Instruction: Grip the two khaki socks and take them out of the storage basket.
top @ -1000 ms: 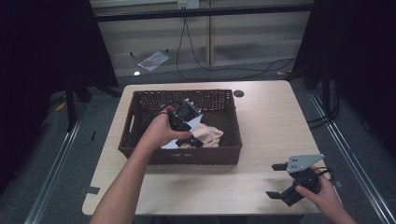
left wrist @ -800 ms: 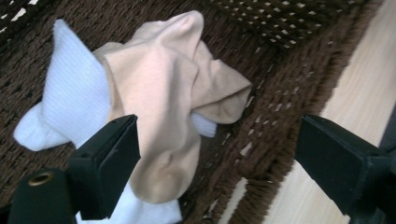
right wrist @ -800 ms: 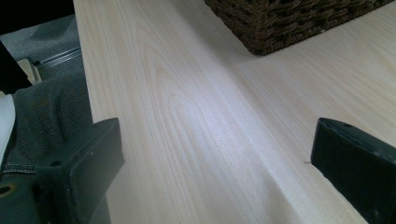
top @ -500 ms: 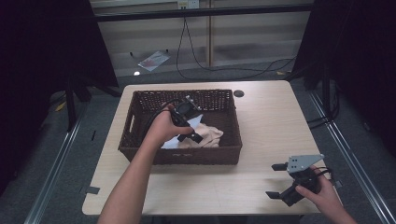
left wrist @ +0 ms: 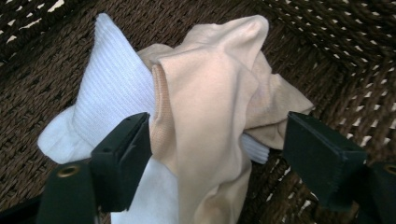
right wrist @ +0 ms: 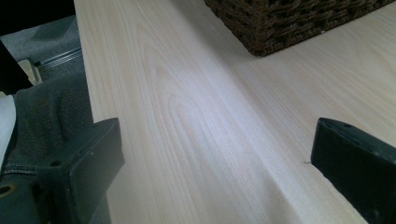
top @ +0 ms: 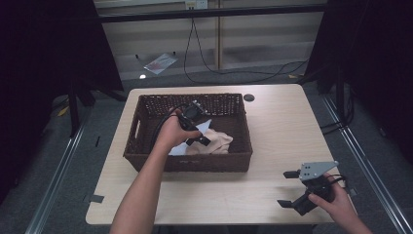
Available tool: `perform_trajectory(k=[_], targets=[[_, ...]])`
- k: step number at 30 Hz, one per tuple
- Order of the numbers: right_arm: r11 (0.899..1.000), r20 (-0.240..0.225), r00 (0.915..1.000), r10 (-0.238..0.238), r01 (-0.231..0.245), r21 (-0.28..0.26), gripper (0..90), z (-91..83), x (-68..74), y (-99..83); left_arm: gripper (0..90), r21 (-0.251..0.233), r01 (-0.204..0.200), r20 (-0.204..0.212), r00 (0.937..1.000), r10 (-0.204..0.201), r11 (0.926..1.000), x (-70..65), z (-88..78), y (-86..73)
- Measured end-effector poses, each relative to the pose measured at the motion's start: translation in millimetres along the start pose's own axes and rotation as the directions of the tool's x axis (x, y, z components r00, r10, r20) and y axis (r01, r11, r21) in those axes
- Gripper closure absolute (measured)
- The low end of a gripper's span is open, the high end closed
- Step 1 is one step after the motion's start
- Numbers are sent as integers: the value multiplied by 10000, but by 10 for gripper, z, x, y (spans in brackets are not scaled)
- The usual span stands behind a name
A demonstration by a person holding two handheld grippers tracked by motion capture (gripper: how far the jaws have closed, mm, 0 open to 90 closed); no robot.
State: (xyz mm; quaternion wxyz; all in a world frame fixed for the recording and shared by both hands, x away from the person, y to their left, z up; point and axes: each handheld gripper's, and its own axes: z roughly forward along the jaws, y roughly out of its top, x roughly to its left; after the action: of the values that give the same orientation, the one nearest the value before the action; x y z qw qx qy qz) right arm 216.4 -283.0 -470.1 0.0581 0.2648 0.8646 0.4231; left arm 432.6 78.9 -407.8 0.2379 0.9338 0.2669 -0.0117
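Observation:
A dark wicker basket [top: 146,157] stands on the table, holding a beige cloth [top: 217,141] bunched over a white ribbed cloth [top: 179,148]. My left gripper [top: 201,140] reaches down into the basket. In the left gripper view the beige cloth [left wrist: 210,93] lies between the jaws of that gripper [left wrist: 217,128], on top of the white cloth [left wrist: 112,88]. The jaws have just been closing. One jaw touches the cloth's edge and the other still stands off it. My right gripper [top: 285,189] rests open near the table's front right corner, with bare wood between its jaws [right wrist: 219,135].
The pale wooden table [top: 277,131] has free room to the right of and in front of the basket. A small dark round disc [top: 249,97] sits near the far edge. The basket's corner [right wrist: 280,23] lies ahead of the right gripper. Cables trail on the floor beyond.
The left hand has sunk deeper into the basket toward the cloths, and its jaws have narrowed around the beige cloth. The right hand has kept still.

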Motion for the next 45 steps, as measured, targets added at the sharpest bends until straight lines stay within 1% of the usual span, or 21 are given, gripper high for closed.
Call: perform_trajectory(k=[2, 5, 6, 8, 11, 12, 13, 14, 19, 22, 24, 25, 28, 30, 32, 33, 37, 42, 43, 44, 45], targets=[[10000, -9, 10000, 4, -4, 4, 23, 2, 1, 0, 301, 179, -57, -115, 9999, 59, 9998, 17, 20, -3], [10000, -9, 10000, 1, -1, -9, 23, 1, 0, -1, 404, 199, -239, -349, 9991, 246, 9995, 37, 38, -6], [10000, -15, 10000, 4, -4, -10, 23, 1, 0, -1, 424, 208, -179, -384, 9991, 187, 9996, 42, 37, -4], [10000, -48, 10000, -3, 3, -16, 23, 6, -1, -1, 484, 168, -251, -444, 9987, 259, 9995, 44, 42, -2], [10000, -65, 10000, -10, 10, -23, 23, 7, -3, 0, 520, 227, -252, -340, 9991, 260, 9994, 36, 68, 1], [10000, -57, 10000, 1, -1, -22, 23, 7, -2, 0, 519, 156, -174, -354, 9992, 180, 9997, 24, 83, -1], [10000, -56, 10000, -1, 1, -21, 23, 7, -1, -1, 515, 266, -257, -325, 9991, 265, 9993, 22, 82, 6], [10000, -66, 10000, 0, 0, -14, 23, 7, -1, -1, 515, 214, -225, -254, 9994, 231, 9995, 16, 93, 7], [10000, -71, 10000, 30, -30, -23, 23, 15, 0, -1, 560, 371, -206, -300, 9993, 217, 9991, 21, 144, 2], [10000, -64, 10000, 27, -28, -15, 23, 14, 0, -1, 641, 501, -99, -279, 9995, 113, 9987, 26, 152, 7], [10000, -35, 10000, 29, -29, -5, 23, 12, -1, 0, 753, 532, -110, -344, 9993, 129, 9985, 19, 157, 6], [10000, -67, 10000, 33, -33, -19, 23, 14, -1, -1, 784, 657, -99, -298, 9995, 118, 9978, 16, 153, 9], [10000, -61, 10000, 34, -34, -2, 23, 12, 1, -1, 863, 742, -10, -305, 9995, 33, 9972, 11, 142, 10], [10000, -67, 10000, 13, -13, -7, 23, 9, -1, -1, 877, 813, 95, -132, 9999, -84, 9966, 14, 136, 7], [10000, -59, 10000, 0, 0, -5, 23, 9, -1, -2, 881, 797, 165, -126, 9998, -155, 9967, 18, 134, 8], [10000, -62, 10000, 0, 0, 1, 23, 10, -1, -2, 882, 913, 226, -36, 9997, -224, 9956, 20, 128, 10], [10000, -54, 10000, -1, 1, 0, 23, 8, -2, -2, 885, 753, 437, 76, 9990, -444, 9962, 26, 99, 10], [10000, -57, 10000, -4, 4, -6, 22, 5, -3, -2, 885, 787, 579, 144, 9981, -592, 9952, 40, -30, 10], [10000, -60, 10000, -1, 1, -11, 23, 5, -3, -2, 885, 633, 664, 195, 9975, -678, 9958, 38, -56, 6], [10000, -63, 10000, 1, -1, -7, 23, 5, -2, -2, 885, 571, 690, 176, 9974, -701, 9960, 36, -87, 6], [10000, -64, 10000, -8, 8, -12, 23, 5, -2, -2, 885, 656, 706, 102, 9974, -714, 9953, 35, -129, 14]])
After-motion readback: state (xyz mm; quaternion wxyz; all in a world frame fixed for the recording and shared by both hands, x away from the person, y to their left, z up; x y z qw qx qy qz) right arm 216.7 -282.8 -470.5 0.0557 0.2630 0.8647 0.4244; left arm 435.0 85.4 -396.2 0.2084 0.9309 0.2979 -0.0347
